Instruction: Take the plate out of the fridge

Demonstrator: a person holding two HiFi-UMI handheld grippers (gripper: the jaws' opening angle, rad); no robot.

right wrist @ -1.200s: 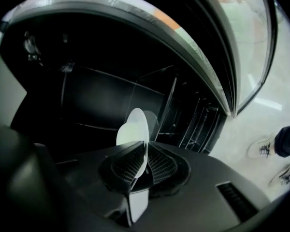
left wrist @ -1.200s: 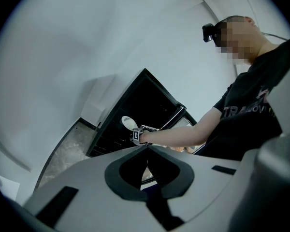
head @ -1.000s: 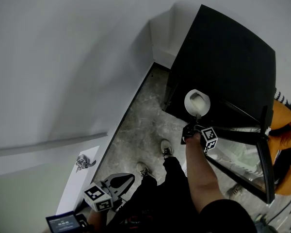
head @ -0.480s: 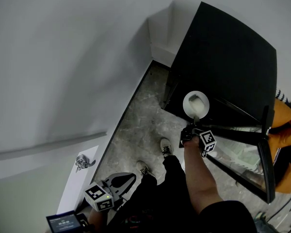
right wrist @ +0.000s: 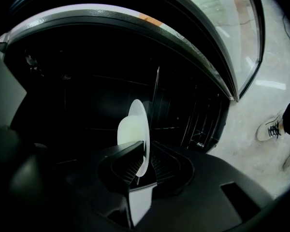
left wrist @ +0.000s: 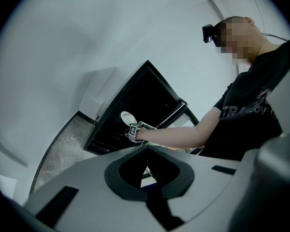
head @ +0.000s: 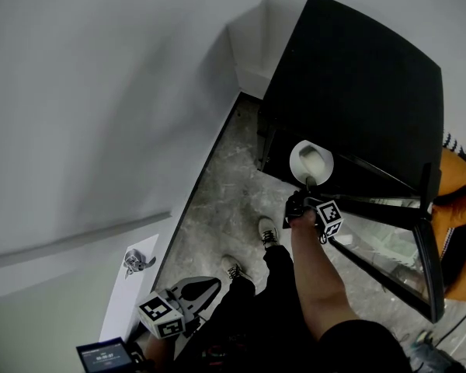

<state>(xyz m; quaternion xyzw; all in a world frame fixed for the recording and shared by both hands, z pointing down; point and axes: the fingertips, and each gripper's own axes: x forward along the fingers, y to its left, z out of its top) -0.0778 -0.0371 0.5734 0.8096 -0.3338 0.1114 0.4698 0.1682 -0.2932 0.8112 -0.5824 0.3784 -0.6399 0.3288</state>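
Observation:
A small white plate hangs at the front of the black fridge, just outside its dark open mouth. My right gripper is shut on the plate's near rim. In the right gripper view the plate stands on edge between the jaws of the right gripper, with the fridge's wire shelves behind it. My left gripper hangs low at my left side, far from the fridge, shut with nothing in it. In the left gripper view the plate and the fridge show far off.
The fridge's glass door stands open to the right of my right arm. A person in orange is beyond it. A white door with a metal handle is at the lower left, and a white wall runs along the marbled floor.
The head view has shifted slightly. The right gripper keeps the plate at the fridge's front, and the left gripper has stayed put.

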